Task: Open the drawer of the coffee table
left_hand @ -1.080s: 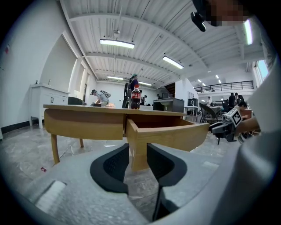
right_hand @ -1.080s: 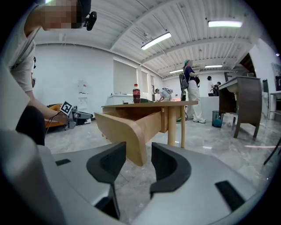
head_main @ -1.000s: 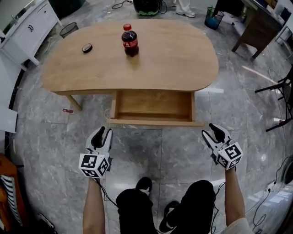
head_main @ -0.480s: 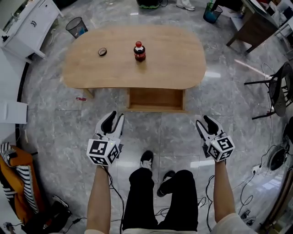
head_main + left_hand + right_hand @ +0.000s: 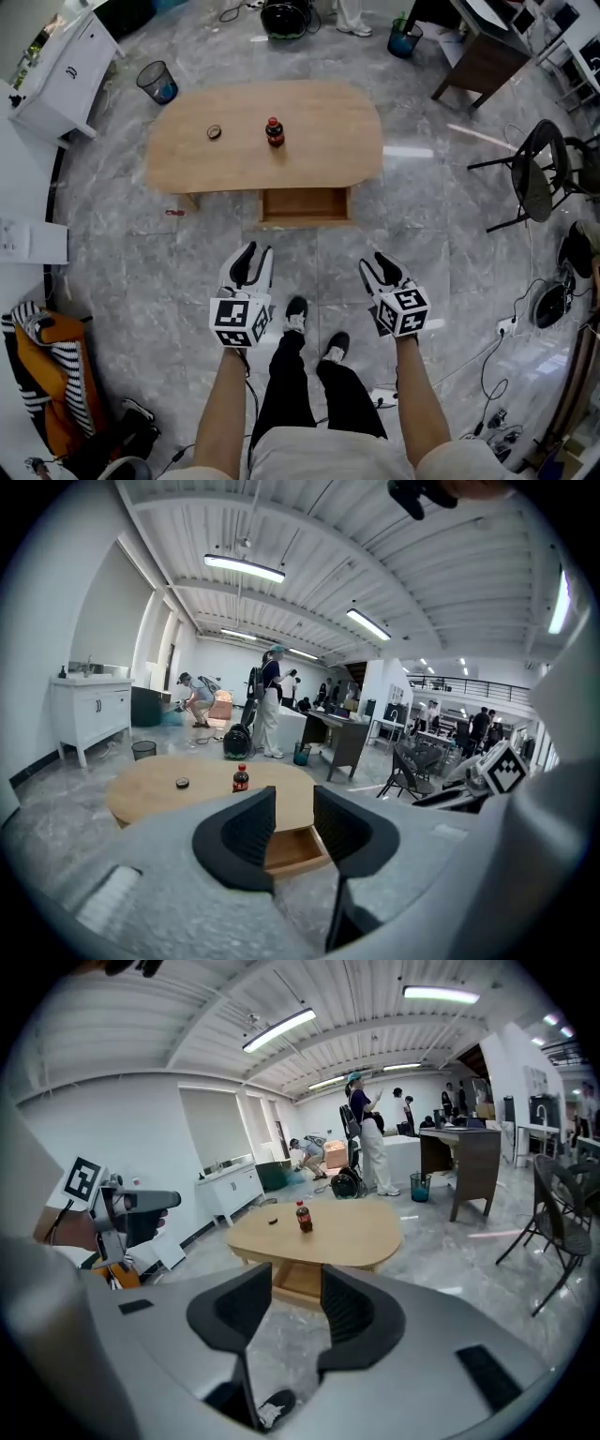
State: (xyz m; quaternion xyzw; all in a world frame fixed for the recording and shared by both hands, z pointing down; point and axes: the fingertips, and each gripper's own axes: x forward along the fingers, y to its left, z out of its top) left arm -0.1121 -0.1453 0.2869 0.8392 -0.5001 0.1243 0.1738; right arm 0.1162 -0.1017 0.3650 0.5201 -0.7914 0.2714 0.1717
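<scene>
The oval wooden coffee table (image 5: 319, 141) stands far below me, and its drawer (image 5: 305, 204) is pulled out of the front side, showing an empty wooden inside. My left gripper (image 5: 251, 253) and right gripper (image 5: 377, 263) hover above the floor well short of the table, both open and holding nothing. The right gripper's jaws have just been closing a little, with nothing between them. Through the jaws in the left gripper view (image 5: 293, 808) I see the drawer (image 5: 292, 847). The right gripper view (image 5: 296, 1288) also shows the drawer (image 5: 302, 1283) under the table (image 5: 328, 1227).
A cola bottle (image 5: 274, 132) and a small dark disc (image 5: 215, 132) sit on the tabletop. A bin (image 5: 157, 82) and white cabinet (image 5: 56, 80) are at the back left, a black chair (image 5: 530, 178) and desk (image 5: 478, 61) to the right. My feet (image 5: 314, 328) are on the marble floor.
Both grippers have risen and drawn back from the table, which now looks much smaller and farther. The drawer stays pulled out. The person has stood up.
</scene>
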